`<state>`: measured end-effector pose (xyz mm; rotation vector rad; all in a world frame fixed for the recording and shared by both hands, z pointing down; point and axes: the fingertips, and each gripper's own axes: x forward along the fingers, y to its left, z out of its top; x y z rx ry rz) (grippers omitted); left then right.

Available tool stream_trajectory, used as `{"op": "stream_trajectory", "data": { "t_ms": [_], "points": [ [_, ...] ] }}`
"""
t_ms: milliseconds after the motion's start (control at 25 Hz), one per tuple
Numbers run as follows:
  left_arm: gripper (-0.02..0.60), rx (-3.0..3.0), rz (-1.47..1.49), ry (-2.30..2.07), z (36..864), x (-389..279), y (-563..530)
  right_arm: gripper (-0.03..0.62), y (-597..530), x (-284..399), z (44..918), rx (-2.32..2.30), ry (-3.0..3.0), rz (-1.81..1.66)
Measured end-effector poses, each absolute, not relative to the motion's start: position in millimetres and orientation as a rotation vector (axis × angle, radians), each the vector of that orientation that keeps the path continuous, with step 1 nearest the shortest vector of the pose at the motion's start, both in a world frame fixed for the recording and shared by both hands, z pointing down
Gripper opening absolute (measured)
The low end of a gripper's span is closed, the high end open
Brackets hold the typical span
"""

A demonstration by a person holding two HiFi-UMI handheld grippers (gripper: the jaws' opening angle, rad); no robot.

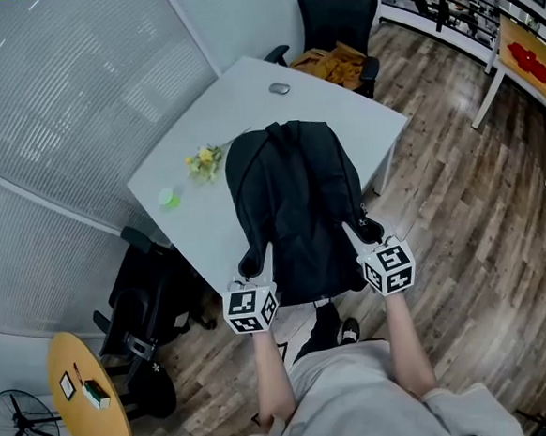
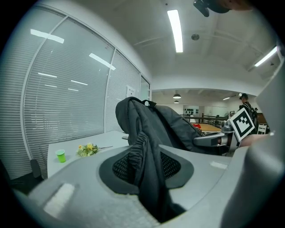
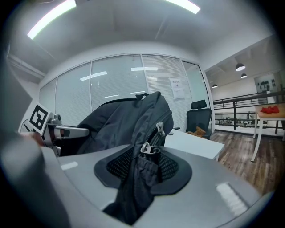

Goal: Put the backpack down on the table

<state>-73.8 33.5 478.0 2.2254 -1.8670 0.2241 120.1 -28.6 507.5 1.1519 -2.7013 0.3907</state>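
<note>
A black backpack (image 1: 295, 201) is held up between both grippers over the near end of the white table (image 1: 244, 92). Its top points away from me. I cannot tell whether it touches the tabletop. My left gripper (image 1: 260, 256) is shut on a fold of fabric at the backpack's (image 2: 151, 120) left side, and the cloth runs down between the jaws (image 2: 147, 169). My right gripper (image 1: 354, 229) is shut on the backpack's (image 3: 124, 120) right side by a zipper pull (image 3: 149, 149), with fabric pinched between the jaws (image 3: 142, 167).
Yellow flowers (image 1: 205, 161), a green cup (image 1: 169, 199) and a small grey object (image 1: 280, 89) lie on the table beyond the backpack. A black office chair (image 1: 337, 14) holding orange stuff stands at the far end. Another chair (image 1: 143, 298) and a round wooden table (image 1: 85, 396) stand left.
</note>
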Motion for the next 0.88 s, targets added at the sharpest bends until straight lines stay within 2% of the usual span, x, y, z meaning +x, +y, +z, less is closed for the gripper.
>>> {"op": "stream_trajectory", "data": {
  "t_ms": [280,880],
  "points": [
    [0.104,2.281,0.214,-1.833,467.9,-70.8,-13.3,0.124,-73.1,121.4,501.9,1.216,-2.661,0.38],
    [0.104,2.31,0.238,-1.761,471.5,-111.1,-83.9,0.124,-122.0,85.2,495.7,1.262,-2.637,0.384]
  ]
}}
